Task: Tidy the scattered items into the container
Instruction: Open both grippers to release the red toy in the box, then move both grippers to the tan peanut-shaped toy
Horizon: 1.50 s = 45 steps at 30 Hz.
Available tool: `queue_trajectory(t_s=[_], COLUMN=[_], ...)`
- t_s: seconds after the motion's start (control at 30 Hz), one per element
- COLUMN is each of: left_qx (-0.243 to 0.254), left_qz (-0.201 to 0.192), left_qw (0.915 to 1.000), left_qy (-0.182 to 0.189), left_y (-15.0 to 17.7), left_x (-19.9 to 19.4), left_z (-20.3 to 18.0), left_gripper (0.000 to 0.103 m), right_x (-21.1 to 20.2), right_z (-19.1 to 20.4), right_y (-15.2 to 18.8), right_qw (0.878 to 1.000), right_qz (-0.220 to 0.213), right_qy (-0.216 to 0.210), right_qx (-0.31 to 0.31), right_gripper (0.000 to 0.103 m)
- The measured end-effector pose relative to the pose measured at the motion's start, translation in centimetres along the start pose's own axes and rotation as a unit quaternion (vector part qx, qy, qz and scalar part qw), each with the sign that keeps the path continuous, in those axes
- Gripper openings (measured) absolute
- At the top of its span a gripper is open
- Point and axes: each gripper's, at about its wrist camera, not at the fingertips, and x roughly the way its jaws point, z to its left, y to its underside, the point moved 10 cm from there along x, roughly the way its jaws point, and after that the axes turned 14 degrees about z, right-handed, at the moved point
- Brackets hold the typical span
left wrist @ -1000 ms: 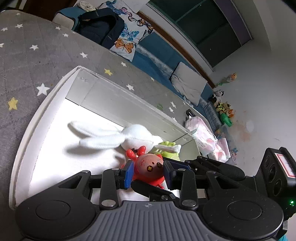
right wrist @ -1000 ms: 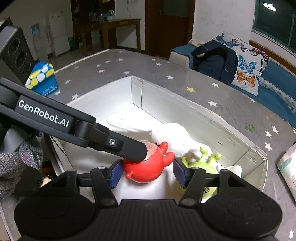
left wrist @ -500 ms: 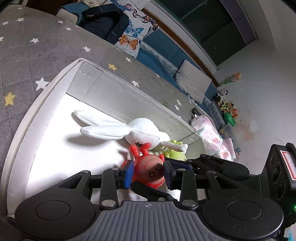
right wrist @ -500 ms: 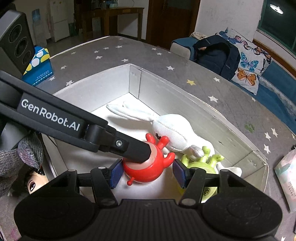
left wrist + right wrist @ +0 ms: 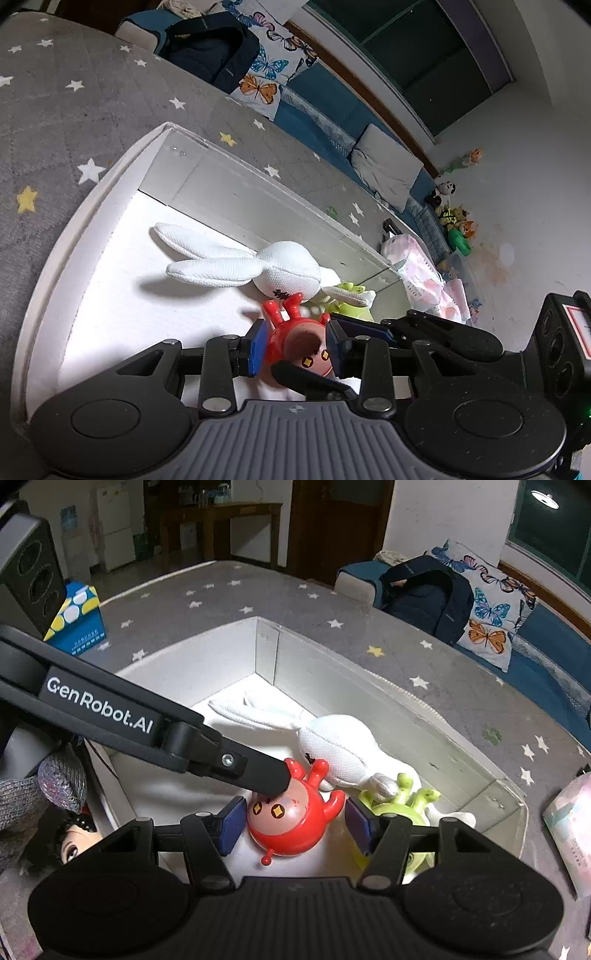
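- We judge the step to be setting the red toy [image 5: 295,341] down inside the white box [image 5: 92,221]: lower it to the floor, clear of the white rabbit [image 5: 284,271], then release.
- Our left gripper [image 5: 295,341] pinches the toy between its fingers.
- Our right gripper [image 5: 293,825] has fingers spread either side, not touching.

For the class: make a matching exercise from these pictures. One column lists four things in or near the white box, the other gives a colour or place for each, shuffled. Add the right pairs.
Things
1. plush rabbit
2. round toy
3. alien toy
4. tissue box

Descriptions
A. blue and yellow, outside the white box, on the starry cover
B. white, lying in the box
C. red, between the pads of the left hand-held gripper
D. lime green, beside the rabbit

Pairs: 1-B, 2-C, 3-D, 4-A
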Motion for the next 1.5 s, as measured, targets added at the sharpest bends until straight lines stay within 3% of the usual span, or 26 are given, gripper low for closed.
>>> queue_trajectory(t_s=[0.3, 0.73, 0.87, 1.1, 1.5], left_qx=[0.015, 0.047, 0.062, 0.079, 0.094], left_qz=[-0.028, -0.051, -0.058, -0.061, -0.012], left_qw=[0.9995, 0.9976, 0.9964, 0.995, 0.9955], left_qy=[-0.004, 0.004, -0.003, 0.002, -0.008], left_y=[0.9, 4.8, 6.7, 10.2, 14.2], left_x=[-2.5, -5.4, -6.3, -7.2, -4.4], left_z=[-1.4, -4.4, -4.9, -5.8, -5.7], left_gripper=[0.037, 0.037, 0.037, 0.037, 0.037], right_x=[-4.1, -9.3, -10.1, -9.1, -6.7], right_z=[0.5, 3.0, 4.0, 5.7, 7.0], right_y=[1.2, 5.6, 7.3, 10.8, 13.5], right_qw=[0.998, 0.994, 0.992, 0.992, 0.992], right_qz=[-0.052, -0.105, -0.115, -0.112, -0.094], right_qy=[-0.014, -0.022, -0.024, -0.034, -0.046], right_qx=[0.018, 0.031, 0.034, 0.047, 0.066], right_gripper=[0.06, 0.061, 0.067, 0.069, 0.07])
